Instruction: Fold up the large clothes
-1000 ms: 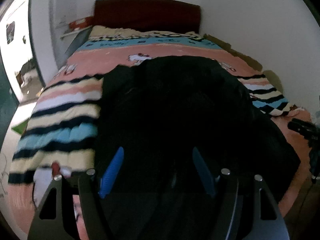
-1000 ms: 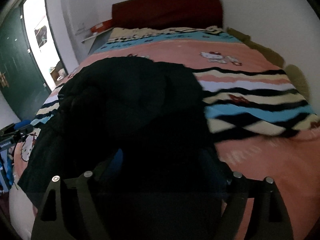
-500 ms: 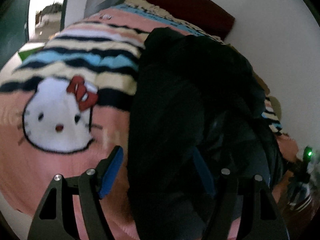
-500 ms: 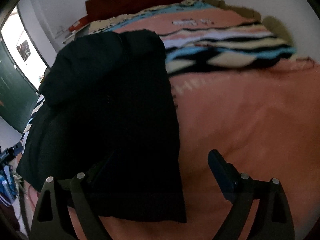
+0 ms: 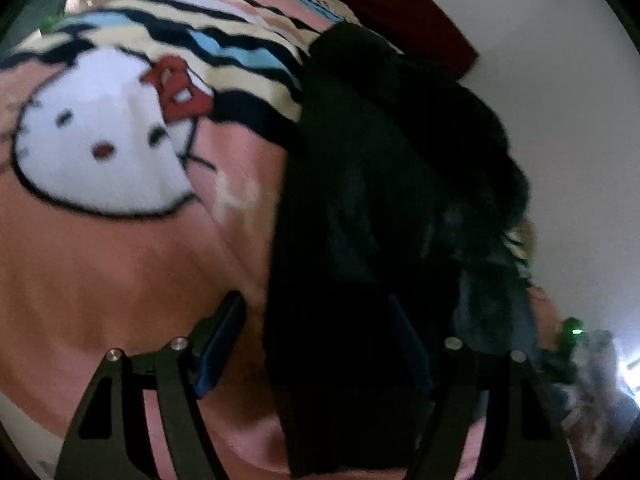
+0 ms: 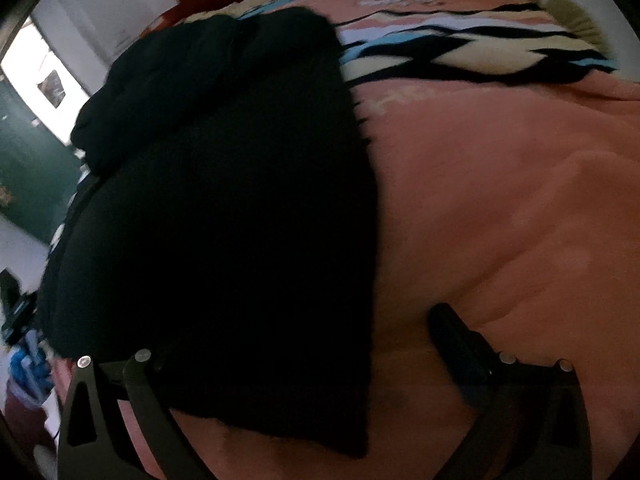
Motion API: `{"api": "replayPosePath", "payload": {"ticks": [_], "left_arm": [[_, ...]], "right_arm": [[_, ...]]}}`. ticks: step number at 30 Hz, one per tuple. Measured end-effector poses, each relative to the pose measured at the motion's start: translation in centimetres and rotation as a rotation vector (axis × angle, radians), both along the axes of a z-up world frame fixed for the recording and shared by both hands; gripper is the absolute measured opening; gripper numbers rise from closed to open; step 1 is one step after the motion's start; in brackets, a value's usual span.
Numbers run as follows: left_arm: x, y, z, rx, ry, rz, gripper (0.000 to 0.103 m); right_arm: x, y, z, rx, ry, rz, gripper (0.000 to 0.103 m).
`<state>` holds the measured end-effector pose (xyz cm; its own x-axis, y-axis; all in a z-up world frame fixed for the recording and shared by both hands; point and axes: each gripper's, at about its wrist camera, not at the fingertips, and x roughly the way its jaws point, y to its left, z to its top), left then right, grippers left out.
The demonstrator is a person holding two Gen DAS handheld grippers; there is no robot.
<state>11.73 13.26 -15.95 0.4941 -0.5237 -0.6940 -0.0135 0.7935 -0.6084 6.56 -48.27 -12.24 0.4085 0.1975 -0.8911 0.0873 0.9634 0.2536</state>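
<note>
Garment: black coat [image 6: 224, 216], soft, bulky, floppy on the pink blanket [image 6: 500, 200].
Hold: near hem corners.
Left gripper [image 5: 316, 344]: wide, straddling cloth, not pinching.
Right gripper [image 6: 304, 356]: jaws opening, cloth edge between.

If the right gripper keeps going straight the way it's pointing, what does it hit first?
Most likely the black garment, whose near edge lies between the opening jaws of the right gripper; the pink blanket lies directly beneath. Depth is unclear.

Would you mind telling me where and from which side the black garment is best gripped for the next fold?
I would take the black garment at its near hem corners, coming down from the foot of the bed. The hem lies flat on the pink blanket with straight edges. The left gripper is open astride one edge, the right gripper is opening over the other, so each likely suits its own corner.
</note>
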Motion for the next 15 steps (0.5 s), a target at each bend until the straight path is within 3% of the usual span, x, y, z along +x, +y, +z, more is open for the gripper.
{"api": "replayPosePath", "payload": {"ticks": [2, 5, 9, 12, 15], "left_arm": [[-0.5, 0.2, -0.5, -0.085, 0.005, -0.020, 0.072], [-1.0, -0.5, -1.0, -0.209, 0.010, -0.070, 0.072], [-1.0, -2.1, -1.2, -0.240, 0.015, -0.114, 0.072], [-0.8, -2.5, -1.1, -0.288, 0.013, -0.113, 0.072], [-0.7, -2.9, -0.9, -0.259, 0.015, -0.107, 0.070]], "right_arm": [[-0.1, 1.0, -0.1, 0.028, 0.006, 0.055, 0.101], [-0.3, 1.5, -0.4, 0.101, 0.004, 0.076, 0.090], [-0.7, 0.8, -0.5, 0.213, -0.015, 0.069, 0.069], [-0.7, 0.5, -0.5, 0.254, -0.027, 0.062, 0.060], [-0.8, 0.0, -0.6, 0.293, -0.045, 0.046, 0.048]]}}
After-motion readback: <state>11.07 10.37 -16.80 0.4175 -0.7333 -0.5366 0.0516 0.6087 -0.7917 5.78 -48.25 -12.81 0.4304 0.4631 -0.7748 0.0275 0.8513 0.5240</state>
